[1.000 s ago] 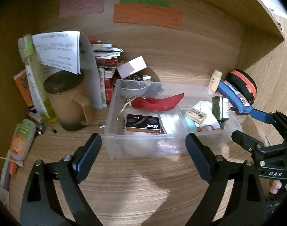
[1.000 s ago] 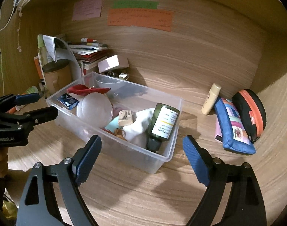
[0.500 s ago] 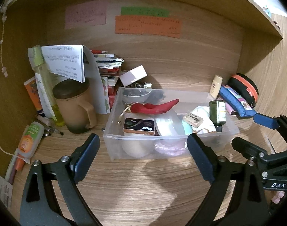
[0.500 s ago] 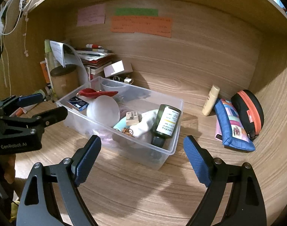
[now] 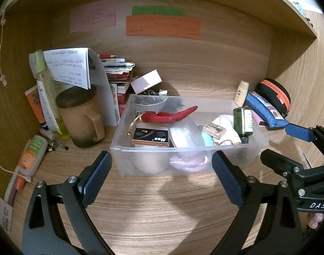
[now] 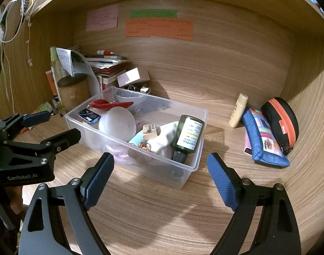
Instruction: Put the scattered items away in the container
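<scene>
A clear plastic box (image 5: 121,125) stands on the wooden desk. It holds a red chilli-shaped item (image 5: 168,115), a black "Max" packet (image 5: 150,137), a translucent round lid (image 5: 183,131), an eraser (image 5: 214,128), a white cloth and a dark green bottle (image 5: 243,121) leaning neck-down at its right end. My left gripper (image 5: 161,159) hangs just before the box's near wall, open and empty. My right gripper (image 6: 160,159) is open too, facing the box (image 6: 196,148) at the corner with the green bottle (image 6: 188,136). Each gripper shows in the other's view, right gripper (image 5: 276,142) and left gripper (image 6: 62,123).
Left of the box stand a brown lidded mug (image 5: 81,116), a paper sheet, stacked books and a small white carton (image 5: 146,80). An orange-green tube (image 5: 32,155) lies at the far left. To the right are a cream tube (image 5: 241,93), a blue pencil case (image 5: 266,110) and a black-orange case (image 5: 274,93).
Both grippers have eased back slightly from the box. Nothing inside the box has shifted, and both stay open and empty.
</scene>
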`<state>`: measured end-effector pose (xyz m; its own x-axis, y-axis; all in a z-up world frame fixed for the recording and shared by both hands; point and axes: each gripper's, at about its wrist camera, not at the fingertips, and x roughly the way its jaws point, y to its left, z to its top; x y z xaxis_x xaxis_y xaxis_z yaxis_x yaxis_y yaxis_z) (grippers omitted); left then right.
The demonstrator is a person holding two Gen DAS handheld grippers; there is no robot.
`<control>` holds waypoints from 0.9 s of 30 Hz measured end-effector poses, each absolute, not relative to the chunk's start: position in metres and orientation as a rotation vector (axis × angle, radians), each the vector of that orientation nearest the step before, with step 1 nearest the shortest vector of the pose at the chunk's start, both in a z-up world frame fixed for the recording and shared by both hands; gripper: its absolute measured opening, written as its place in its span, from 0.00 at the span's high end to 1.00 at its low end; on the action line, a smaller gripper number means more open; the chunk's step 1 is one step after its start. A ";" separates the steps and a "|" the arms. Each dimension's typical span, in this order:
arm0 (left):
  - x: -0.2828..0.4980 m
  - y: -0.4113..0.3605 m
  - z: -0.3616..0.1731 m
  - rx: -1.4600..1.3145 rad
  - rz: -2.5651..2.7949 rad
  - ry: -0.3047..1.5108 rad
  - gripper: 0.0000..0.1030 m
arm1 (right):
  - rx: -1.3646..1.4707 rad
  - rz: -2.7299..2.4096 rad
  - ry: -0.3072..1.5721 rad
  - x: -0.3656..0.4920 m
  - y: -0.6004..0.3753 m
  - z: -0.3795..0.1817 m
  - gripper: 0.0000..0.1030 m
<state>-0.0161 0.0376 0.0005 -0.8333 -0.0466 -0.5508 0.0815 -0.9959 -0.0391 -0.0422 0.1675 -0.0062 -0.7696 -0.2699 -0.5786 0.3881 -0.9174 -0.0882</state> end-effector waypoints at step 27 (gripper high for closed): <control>-0.014 0.041 0.002 0.882 -2.976 0.088 0.07 | 0.825 -2.646 0.285 -0.043 0.165 -0.005 0.15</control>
